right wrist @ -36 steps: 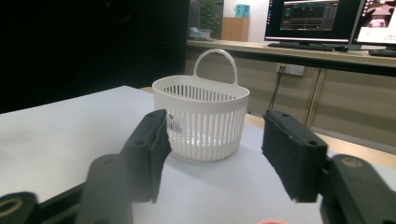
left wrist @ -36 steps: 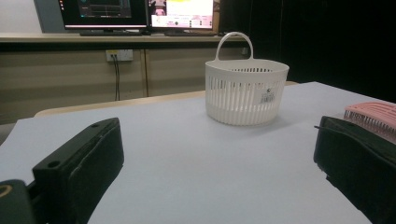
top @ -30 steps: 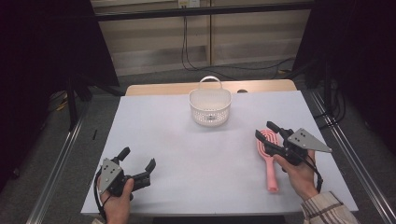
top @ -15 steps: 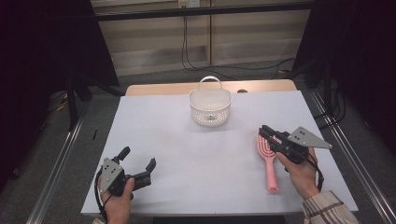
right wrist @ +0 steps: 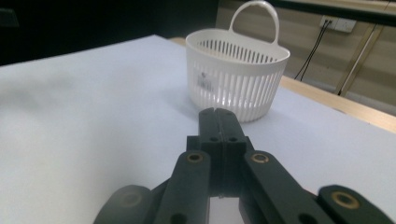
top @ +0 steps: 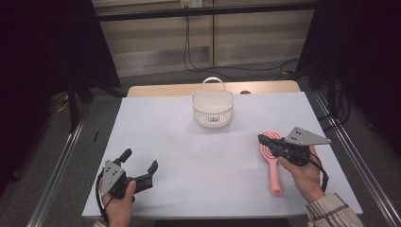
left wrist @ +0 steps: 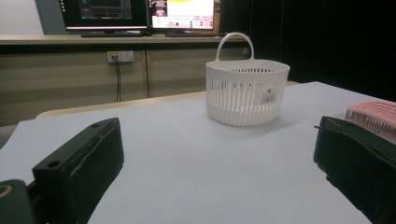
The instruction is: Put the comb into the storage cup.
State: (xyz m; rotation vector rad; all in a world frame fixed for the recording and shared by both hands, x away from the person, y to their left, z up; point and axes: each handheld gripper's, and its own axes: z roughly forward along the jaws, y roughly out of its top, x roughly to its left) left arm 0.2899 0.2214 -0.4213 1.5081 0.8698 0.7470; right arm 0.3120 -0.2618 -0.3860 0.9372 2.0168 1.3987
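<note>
Hovering over the head of the pink hairbrush (top: 274, 175) at lower right, the right claw (top: 261, 138) has just been closing and is now fully shut, nothing visible between its jaws. The left claw (top: 140, 159) rests wide open and empty at lower left. The hairbrush lies on the tabletop (top: 165, 132), well apart from the white basket (top: 213, 116) at upper centre, so the real pick-up and carry seem not yet done.

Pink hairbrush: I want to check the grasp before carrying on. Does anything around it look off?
Yes. The right hand-held gripper sits over the head of the pink hairbrush, yet its jaws, which have just been closing, meet with nothing between them in the right gripper view. The brush lies flat on the table, apparently ungrasped.
</note>
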